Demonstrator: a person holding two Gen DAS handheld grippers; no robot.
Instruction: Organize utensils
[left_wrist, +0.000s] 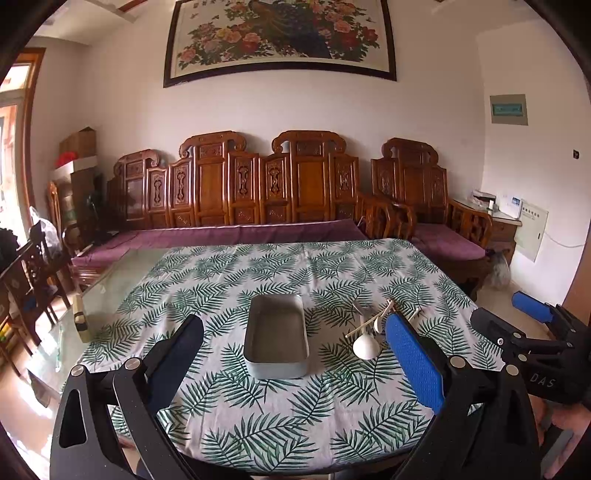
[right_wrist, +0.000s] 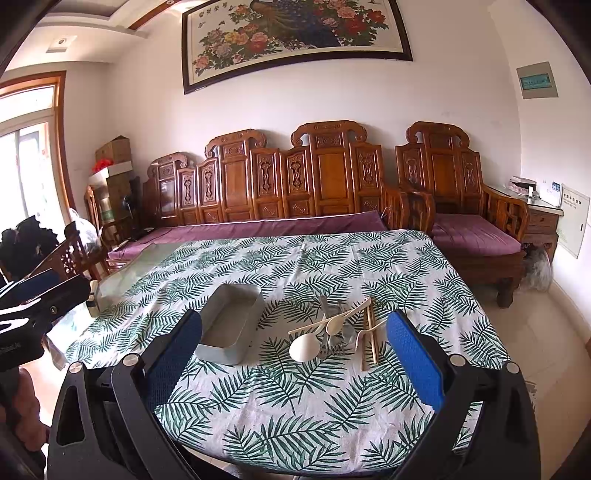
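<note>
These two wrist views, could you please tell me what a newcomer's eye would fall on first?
Probably the leaf-print tablecloth filling the middle of both views, with the empty grey metal tin left of centre and the jumbled pile of utensils to its right: white spoons, chopsticks and metal forks. Next, the carved wooden sofa along the back wall beneath the large flower painting. The open left gripper and right gripper frame the foreground.

One metal tin (right_wrist: 229, 332) — two white spoons (right_wrist: 304, 347), two forks (right_wrist: 328, 345), two chopsticks (right_wrist: 371, 332).
</note>
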